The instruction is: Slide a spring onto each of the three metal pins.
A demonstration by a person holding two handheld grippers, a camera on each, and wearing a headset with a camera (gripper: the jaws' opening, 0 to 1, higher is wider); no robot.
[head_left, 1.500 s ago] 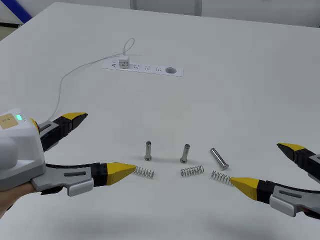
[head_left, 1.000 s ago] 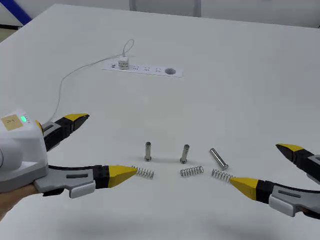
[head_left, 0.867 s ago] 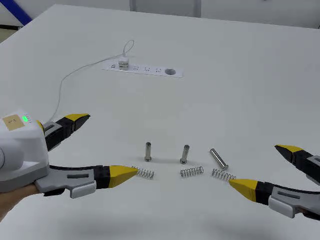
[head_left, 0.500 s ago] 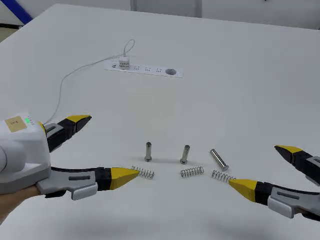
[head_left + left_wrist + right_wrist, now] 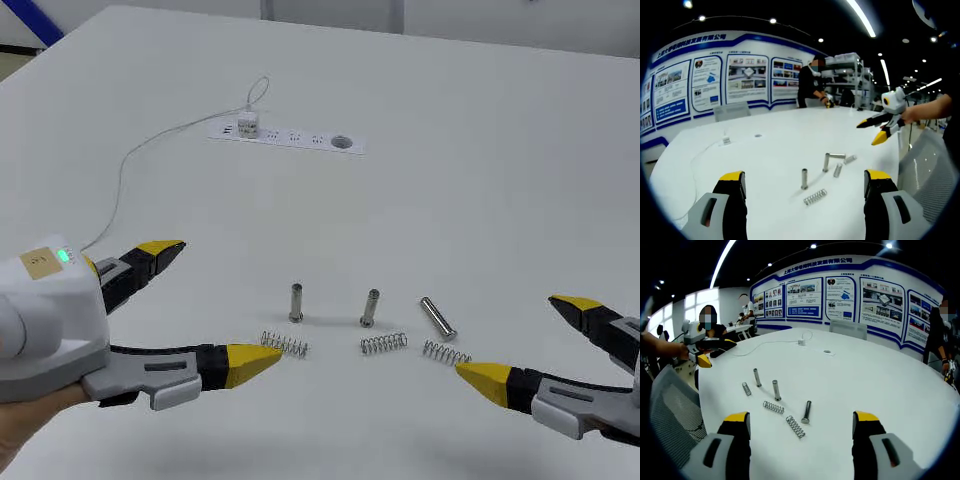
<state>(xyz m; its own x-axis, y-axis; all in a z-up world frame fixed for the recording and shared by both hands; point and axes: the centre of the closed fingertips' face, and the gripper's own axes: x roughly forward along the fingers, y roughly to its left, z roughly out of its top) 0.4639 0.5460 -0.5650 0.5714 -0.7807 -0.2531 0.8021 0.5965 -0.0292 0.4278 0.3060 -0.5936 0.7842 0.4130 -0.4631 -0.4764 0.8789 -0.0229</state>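
Nearer than the white power strip [image 5: 287, 135], two shiny round pins [image 5: 296, 301] stand upright, a third pin [image 5: 437, 317] lies flat, three coiled wire springs [image 5: 384, 343] lie nearer still, and the yellow-tipped right gripper [image 5: 512, 335] and left gripper [image 5: 225, 300] gape empty, the latter's tan sticker [image 5: 40, 261] perhaps marked but too small to read

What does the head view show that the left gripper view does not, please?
Head view: the white housing of the left claw, with a green light. Left gripper view: wall posters, a standing person, shelving. Both: three metal pins, three loose springs, the open right claw.
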